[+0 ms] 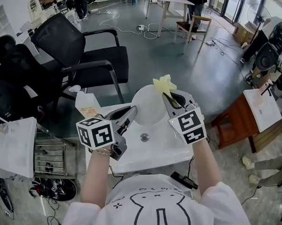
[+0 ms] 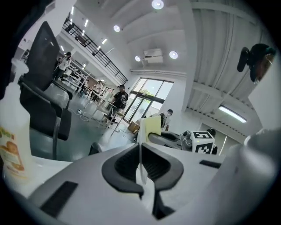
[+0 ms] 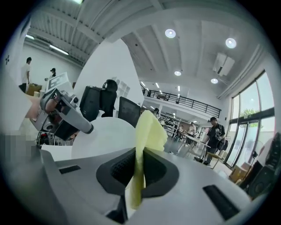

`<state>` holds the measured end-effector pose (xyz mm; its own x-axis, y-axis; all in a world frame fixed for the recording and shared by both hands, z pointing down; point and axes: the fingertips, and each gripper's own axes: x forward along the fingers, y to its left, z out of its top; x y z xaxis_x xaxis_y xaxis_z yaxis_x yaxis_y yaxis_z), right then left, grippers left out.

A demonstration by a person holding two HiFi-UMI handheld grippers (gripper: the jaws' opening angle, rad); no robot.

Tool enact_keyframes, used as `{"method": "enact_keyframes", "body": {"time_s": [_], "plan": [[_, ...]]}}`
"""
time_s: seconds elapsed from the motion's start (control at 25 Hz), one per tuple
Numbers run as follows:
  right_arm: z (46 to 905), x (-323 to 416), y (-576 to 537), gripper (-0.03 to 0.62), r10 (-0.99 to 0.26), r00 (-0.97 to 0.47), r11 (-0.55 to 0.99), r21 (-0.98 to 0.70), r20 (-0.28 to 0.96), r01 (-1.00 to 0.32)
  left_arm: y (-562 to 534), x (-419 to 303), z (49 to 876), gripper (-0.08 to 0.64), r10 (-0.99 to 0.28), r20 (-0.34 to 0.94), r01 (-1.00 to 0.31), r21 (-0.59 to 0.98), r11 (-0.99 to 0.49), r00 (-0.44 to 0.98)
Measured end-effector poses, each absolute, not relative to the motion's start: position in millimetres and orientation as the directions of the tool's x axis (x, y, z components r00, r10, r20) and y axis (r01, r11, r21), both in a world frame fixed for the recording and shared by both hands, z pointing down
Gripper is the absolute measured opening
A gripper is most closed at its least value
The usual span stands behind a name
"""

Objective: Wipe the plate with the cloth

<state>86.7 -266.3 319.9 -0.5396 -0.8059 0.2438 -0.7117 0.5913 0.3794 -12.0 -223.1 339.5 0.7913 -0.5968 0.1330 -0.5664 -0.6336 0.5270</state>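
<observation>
Head view, centre frame: left tool [image 1: 131, 115] clamped on the rim of the white plate [image 1: 147, 104], raised above the counter [image 1: 156, 151]. Right tool [image 1: 174, 100] pinching the yellow cloth [image 1: 164, 84], just beside the plate's upper right edge. Step, as judged: wiping about to start. Next: cloth pressed onto the plate's face.

Bright daylight from windows [image 3: 251, 125], ceiling spotlights [image 3: 170, 33], dark fisheye corners

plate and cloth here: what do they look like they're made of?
The plate looks like white plastic or melamine, maybe ceramic: smooth, low-gloss, with a thin rigid rim. The cloth looks like thin pale-yellow fabric, perhaps microfibre or nonwoven: it folds and bunches softly, with no sheen.
</observation>
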Motion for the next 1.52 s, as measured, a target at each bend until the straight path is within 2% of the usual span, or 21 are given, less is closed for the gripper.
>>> {"method": "enact_keyframes", "body": {"time_s": [0.2,0.4,0.68,0.84,1.12,1.36,1.52], "plan": [[334.6,75.2,-265.7,0.037,-0.752,-0.546,0.658,0.373,0.37,-0.654,-225.3,-17.1,329.8,0.02,-0.615,0.122,-0.588,0.482,-0.649,0.779],[355.3,67.6,-247.0,0.038,-0.691,-0.578,0.718,0.321,0.434,-0.618,-225.3,-20.7,325.7,0.019,-0.632,0.083,-0.583,0.492,-0.647,0.771],[389.3,47.3,-210.1,0.038,-0.607,-0.63,0.783,0.225,0.485,-0.58,-228.4,-32.5,324.1,0.018,-0.663,0.047,-0.584,0.522,-0.622,0.747],[394.6,48.5,-203.3,0.038,-0.6,-0.637,0.783,0.196,0.484,-0.59,-229.6,-33.4,326.2,0.018,-0.667,0.044,-0.584,0.529,-0.616,0.743],[326.6,73.0,-206.4,0.038,-0.706,-0.641,0.701,0.17,0.3,-0.693,-225.3,-35.8,322.6,0.018,-0.675,0.007,-0.569,0.545,-0.616,0.738],[255.0,90.6,-233.2,0.038,-0.84,-0.539,0.538,0.215,0.061,-0.815,-221.2,-33.9,318.7,0.018,-0.673,0.0,-0.567,0.537,-0.624,0.74],[248.5,79.6,-249.5,0.037,-0.851,-0.523,0.515,0.278,0.052,-0.811,-218.6,-33.8,313.2,0.018,-0.669,-0.002,-0.567,0.528,-0.632,0.744]]}}
